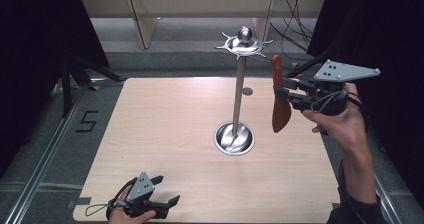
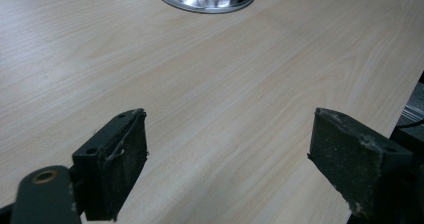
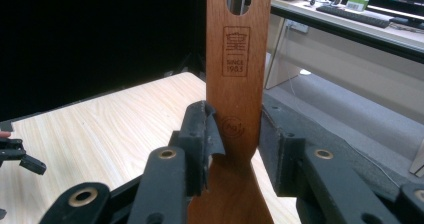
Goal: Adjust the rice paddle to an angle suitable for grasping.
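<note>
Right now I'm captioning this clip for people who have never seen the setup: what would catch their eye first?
Probably the tall metal stand at the table's middle, with its round shiny base and a hooked crown on top. Next, the reddish wooden spatula held upright in the air to the stand's right, clamped by the right gripper. Last, the left gripper resting open at the near left edge of the wooden table.

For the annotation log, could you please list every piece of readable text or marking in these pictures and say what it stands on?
"SINCE 1903", under a boxed emblem I cannot read: burnt into the handle of the brown wooden spatula clamped in the right tool.
A round stamp lower on the handle: too blurred to read.
"5": dark marking on the grey floor left of the table.
Label on the far desk: too small to read.
</note>
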